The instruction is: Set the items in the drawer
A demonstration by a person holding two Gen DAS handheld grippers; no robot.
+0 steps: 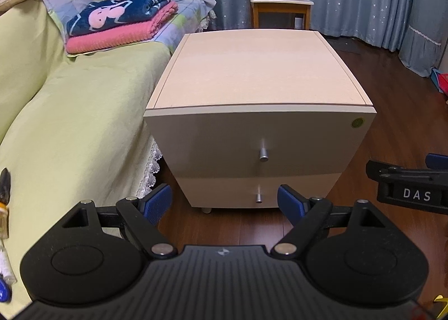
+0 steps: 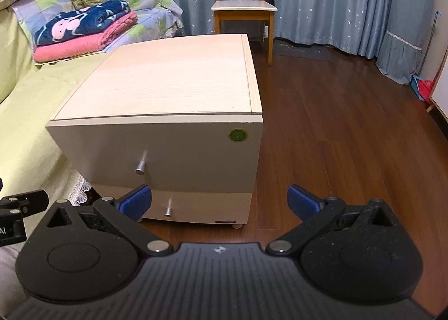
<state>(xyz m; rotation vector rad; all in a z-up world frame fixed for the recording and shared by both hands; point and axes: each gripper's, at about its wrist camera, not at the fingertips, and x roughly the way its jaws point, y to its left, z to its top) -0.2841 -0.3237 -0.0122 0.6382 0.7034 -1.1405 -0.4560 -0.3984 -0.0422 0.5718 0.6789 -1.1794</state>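
A pale wooden nightstand stands on the floor beside a bed, its two drawers closed. The upper drawer has a silver knob; the lower drawer has another knob. My left gripper hangs open in front of the drawers, nothing between its blue pads. My right gripper is open too, empty, facing the cabinet's right front corner. Small items lie on the bedspread at the far left of the left wrist view, a dark brush-like one among them.
The bed with a yellow-green cover runs along the cabinet's left side. Folded blankets lie at its far end. A wooden chair stands behind the cabinet before blue curtains. Brown wooden floor spreads to the right.
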